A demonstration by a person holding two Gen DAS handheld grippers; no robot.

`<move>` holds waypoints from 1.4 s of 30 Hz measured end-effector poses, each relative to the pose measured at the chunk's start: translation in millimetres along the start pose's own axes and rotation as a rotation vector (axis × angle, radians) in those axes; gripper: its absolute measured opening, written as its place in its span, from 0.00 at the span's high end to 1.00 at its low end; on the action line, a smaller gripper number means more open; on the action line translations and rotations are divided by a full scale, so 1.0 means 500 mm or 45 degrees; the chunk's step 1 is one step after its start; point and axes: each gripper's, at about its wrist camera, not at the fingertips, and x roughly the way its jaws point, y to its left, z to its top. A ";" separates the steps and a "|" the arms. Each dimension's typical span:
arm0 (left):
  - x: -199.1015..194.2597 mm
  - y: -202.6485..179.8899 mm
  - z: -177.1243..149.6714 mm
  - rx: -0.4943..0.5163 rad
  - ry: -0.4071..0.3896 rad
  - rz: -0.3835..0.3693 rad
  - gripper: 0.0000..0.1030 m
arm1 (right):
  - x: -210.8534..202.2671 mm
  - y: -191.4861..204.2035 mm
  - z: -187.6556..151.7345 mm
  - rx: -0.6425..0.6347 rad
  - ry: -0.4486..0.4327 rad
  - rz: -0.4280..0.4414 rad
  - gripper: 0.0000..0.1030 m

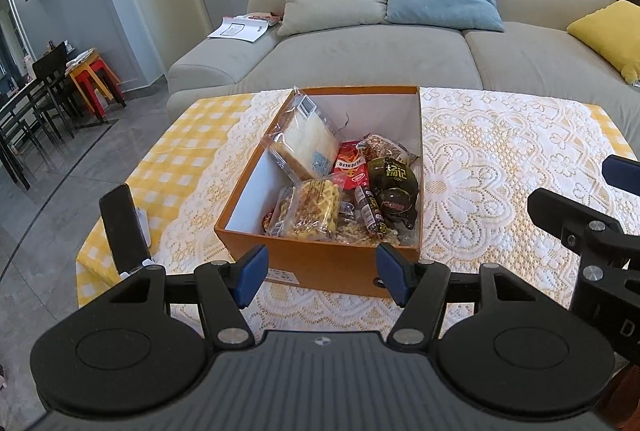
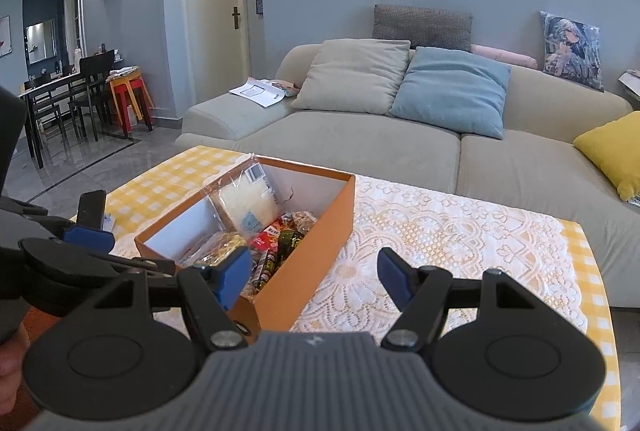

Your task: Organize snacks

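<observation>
An orange box sat mid-desk on the lace cloth, nearer the far edge, packed with snacks bunched toward its near end. The left gripper hovered at the box's near wall, fingers spread and empty. The right gripper hung over the box's near right corner, its fingers likewise spread, holding nothing.
</observation>
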 end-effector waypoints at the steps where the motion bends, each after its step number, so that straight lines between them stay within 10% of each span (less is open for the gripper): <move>1: -0.001 -0.001 0.000 0.001 0.000 0.000 0.29 | 0.001 0.000 0.000 0.001 -0.001 -0.001 0.34; 42: -0.006 -0.002 0.007 0.012 -0.011 -0.010 0.29 | 0.001 -0.011 -0.003 0.007 -0.005 -0.014 0.34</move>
